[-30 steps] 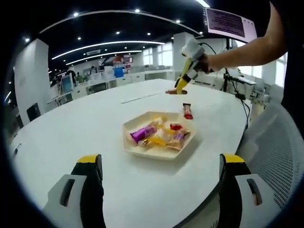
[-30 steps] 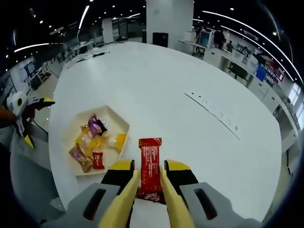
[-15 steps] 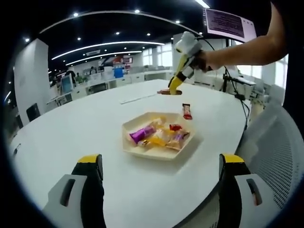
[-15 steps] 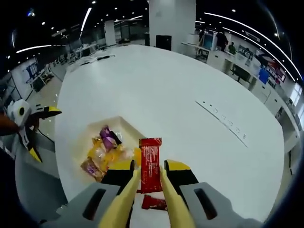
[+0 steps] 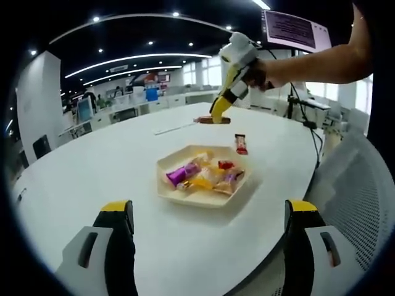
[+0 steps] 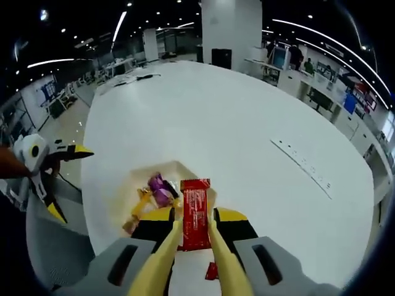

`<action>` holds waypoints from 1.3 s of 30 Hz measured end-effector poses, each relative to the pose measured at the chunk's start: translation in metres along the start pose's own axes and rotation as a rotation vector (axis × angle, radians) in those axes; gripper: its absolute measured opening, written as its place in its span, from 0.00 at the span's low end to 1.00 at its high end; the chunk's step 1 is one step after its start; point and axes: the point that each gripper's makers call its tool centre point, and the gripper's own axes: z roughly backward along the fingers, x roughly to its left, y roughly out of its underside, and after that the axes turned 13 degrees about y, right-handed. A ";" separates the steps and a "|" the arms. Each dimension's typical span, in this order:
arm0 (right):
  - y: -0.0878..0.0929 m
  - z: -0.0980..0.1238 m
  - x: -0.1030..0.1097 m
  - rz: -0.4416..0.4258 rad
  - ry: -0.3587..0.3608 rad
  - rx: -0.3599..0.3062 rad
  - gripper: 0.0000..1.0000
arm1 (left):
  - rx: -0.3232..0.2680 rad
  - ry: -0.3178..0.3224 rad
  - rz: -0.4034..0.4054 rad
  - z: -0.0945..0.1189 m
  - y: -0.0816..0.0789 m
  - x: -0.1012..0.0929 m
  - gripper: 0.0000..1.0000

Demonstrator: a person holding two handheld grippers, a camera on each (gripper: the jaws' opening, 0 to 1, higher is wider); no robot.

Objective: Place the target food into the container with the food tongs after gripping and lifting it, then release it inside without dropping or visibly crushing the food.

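Right claw (image 6: 195, 237) clamped on red snack bar (image 6: 195, 213) above tray (image 5: 185, 196) of sweets — left claw (image 5: 210, 246) wide, low over bench (image 5: 92, 160).

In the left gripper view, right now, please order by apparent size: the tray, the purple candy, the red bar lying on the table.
1. The tray, clearly largest.
2. The purple candy.
3. The red bar on the table; it lies farther from the camera, so its rank against the candy is unsure.
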 end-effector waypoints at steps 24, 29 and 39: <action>-0.008 0.008 0.015 0.030 -0.070 -0.033 0.28 | -0.008 -0.003 -0.004 0.000 -0.001 0.000 0.98; -0.011 0.013 0.013 0.048 -0.063 -0.051 0.28 | -0.006 -0.005 -0.002 0.001 -0.002 0.000 0.98; -0.018 0.021 0.011 0.072 -0.074 -0.084 0.29 | -0.004 -0.009 -0.002 0.001 -0.002 0.001 0.98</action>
